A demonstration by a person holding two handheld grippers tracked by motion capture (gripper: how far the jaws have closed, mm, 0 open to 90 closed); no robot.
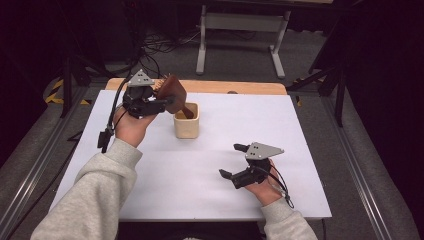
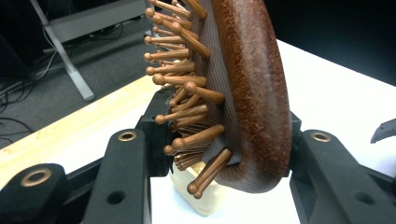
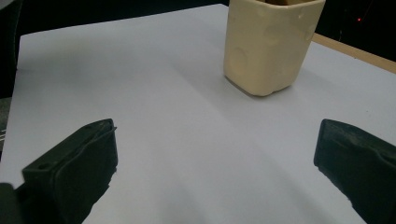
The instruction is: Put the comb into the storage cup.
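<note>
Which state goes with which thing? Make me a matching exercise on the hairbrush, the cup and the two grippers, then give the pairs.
Things:
1. wooden hairbrush
2. cream cup
3. left gripper
4. right gripper

States:
A. jaws wide apart, nothing between them, low over the white table
B. stands upright on the table, the brush's handle end dipping into its mouth
C. clamped by its head between two black jaws, bristles to one side
D. shut on the brush head, held above the cup

Pairs: 1-C, 2-B, 3-D, 4-A
</note>
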